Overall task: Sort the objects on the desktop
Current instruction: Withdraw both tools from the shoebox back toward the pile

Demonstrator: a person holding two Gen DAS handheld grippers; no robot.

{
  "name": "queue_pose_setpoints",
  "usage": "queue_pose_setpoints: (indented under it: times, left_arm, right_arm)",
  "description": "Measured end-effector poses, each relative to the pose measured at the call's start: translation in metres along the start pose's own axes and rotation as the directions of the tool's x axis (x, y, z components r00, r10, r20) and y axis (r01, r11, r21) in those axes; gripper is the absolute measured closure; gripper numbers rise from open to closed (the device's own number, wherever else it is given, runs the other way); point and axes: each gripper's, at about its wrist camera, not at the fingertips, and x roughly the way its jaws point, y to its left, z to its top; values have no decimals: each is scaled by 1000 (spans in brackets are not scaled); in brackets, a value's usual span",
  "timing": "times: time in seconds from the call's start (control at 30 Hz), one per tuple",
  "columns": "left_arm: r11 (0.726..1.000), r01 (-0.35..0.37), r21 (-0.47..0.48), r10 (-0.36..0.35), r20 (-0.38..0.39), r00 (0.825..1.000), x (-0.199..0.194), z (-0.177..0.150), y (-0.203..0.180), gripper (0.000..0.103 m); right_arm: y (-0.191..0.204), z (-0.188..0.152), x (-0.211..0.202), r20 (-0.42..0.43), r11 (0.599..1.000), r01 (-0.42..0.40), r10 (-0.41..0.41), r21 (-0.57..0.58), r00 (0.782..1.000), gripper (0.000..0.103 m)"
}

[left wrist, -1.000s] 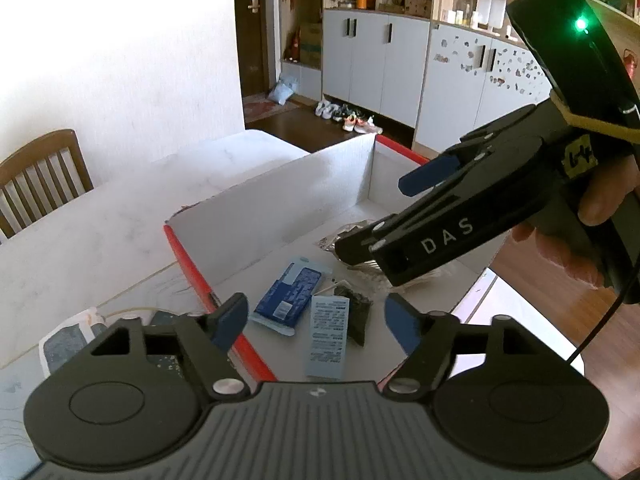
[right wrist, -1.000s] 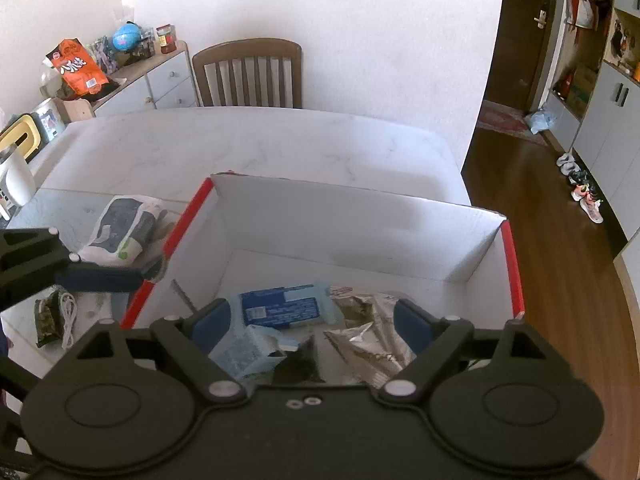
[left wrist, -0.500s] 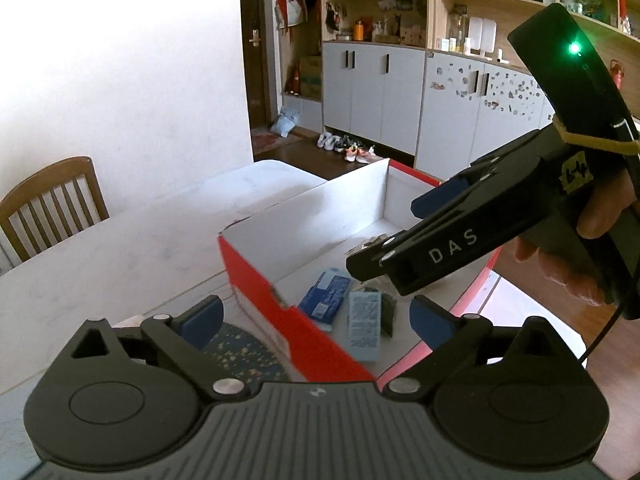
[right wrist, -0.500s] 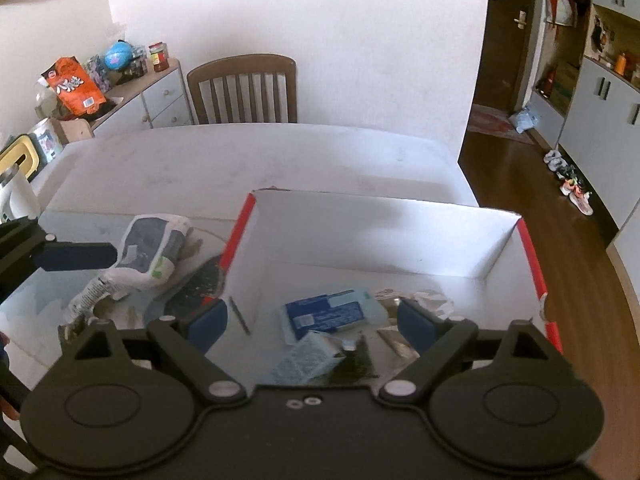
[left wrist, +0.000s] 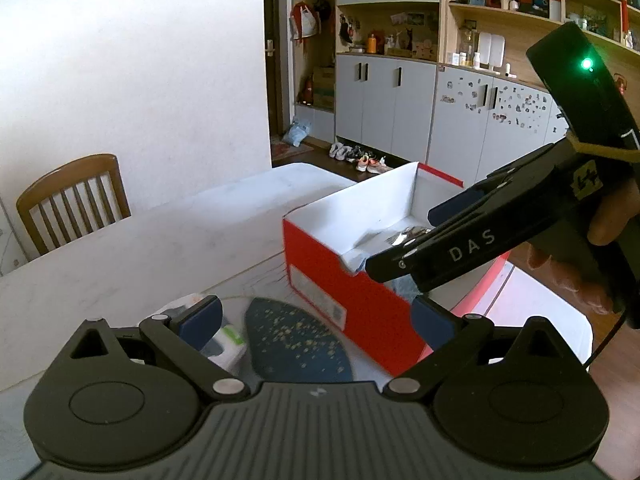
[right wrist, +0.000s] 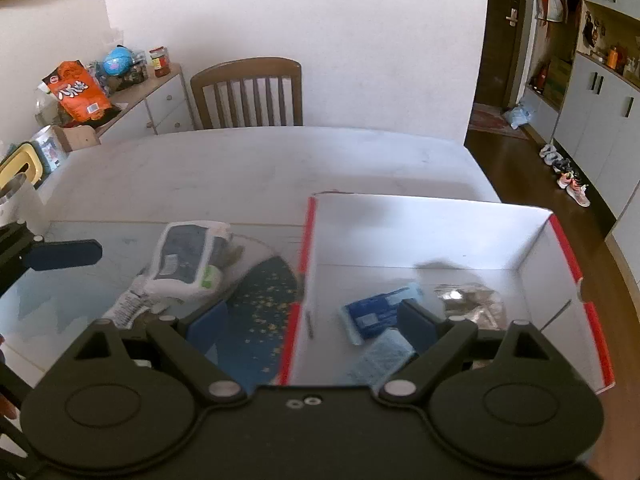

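Note:
A red shoebox [right wrist: 440, 236] with a white inside stands on the table; it also shows in the left wrist view [left wrist: 360, 300]. In it lie a blue packet [right wrist: 376, 308], a pale blue sachet [right wrist: 384, 356] and silver foil wrappers [right wrist: 468, 300]. Left of the box lie a white and dark tissue pack [right wrist: 188, 260] and a dark blue speckled pad [right wrist: 256, 312]. My right gripper [right wrist: 312, 324] is open and empty over the box's left wall. My left gripper [left wrist: 316, 316] is open and empty above the pad [left wrist: 296, 340], left of the box.
The table [right wrist: 260, 168] is white marble with a glass-topped near part. A wooden chair [right wrist: 248, 92] stands at its far side. A sideboard [right wrist: 132, 104] with snacks is at the far left. A metal cup [right wrist: 16, 204] stands at the left edge.
Both grippers have pulled back and to the left, away from over the box's inside. The box's red outer wall, the pad and the tissue pack have come into view.

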Motion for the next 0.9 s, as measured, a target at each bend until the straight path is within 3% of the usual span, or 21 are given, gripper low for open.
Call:
queue_pose_setpoints:
  times: [0.9]
  left_arm:
    - [992,-84,-94,87,29,996,-40,-50,79,2]
  right_arm:
    - [86,-2,21,-30,1000,-22,22,-3,999,11]
